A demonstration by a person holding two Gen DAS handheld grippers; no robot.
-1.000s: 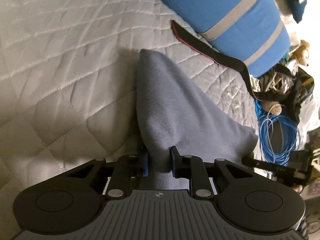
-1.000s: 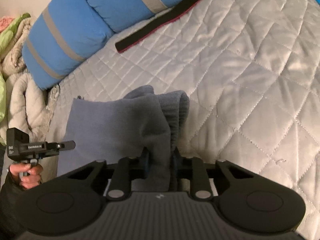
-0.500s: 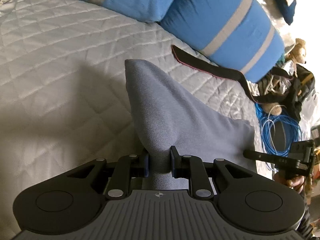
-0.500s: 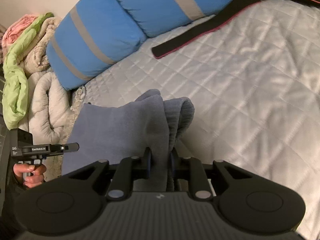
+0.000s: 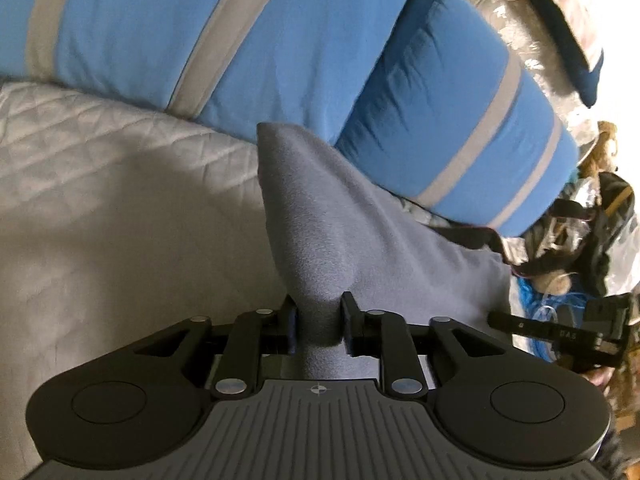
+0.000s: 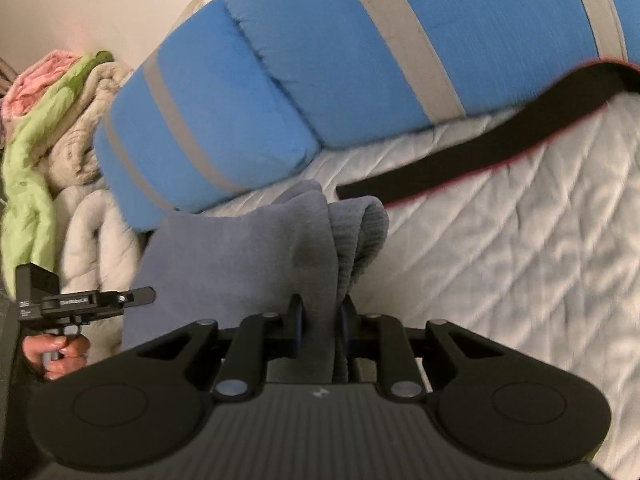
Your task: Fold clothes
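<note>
A grey fleece garment (image 5: 320, 220) hangs lifted over the white quilted bed (image 5: 100, 220), stretched between both grippers. My left gripper (image 5: 320, 320) has a bunched edge of it between its pads, and the jaws are opening. In the right wrist view the garment (image 6: 240, 256) shows a ribbed cuff folded beside the smooth cloth. My right gripper (image 6: 320, 320) has those layers between its pads, its jaws opening too. A hand (image 6: 56, 356) holds the left gripper's handle at the lower left.
Big blue pillows with grey stripes (image 5: 240, 40) lie close behind the garment. A black strap with a red edge (image 6: 480, 168) crosses the bed (image 6: 520, 260). Blankets in green, pink and beige (image 6: 48, 128) pile up at the left. Blue cable and clutter (image 5: 532, 308) lie beyond the bed's edge.
Both grippers have risen and carried the garment toward the blue pillows, which now fill the top of each view. The gap between each pair of jaws looks slightly wider.
</note>
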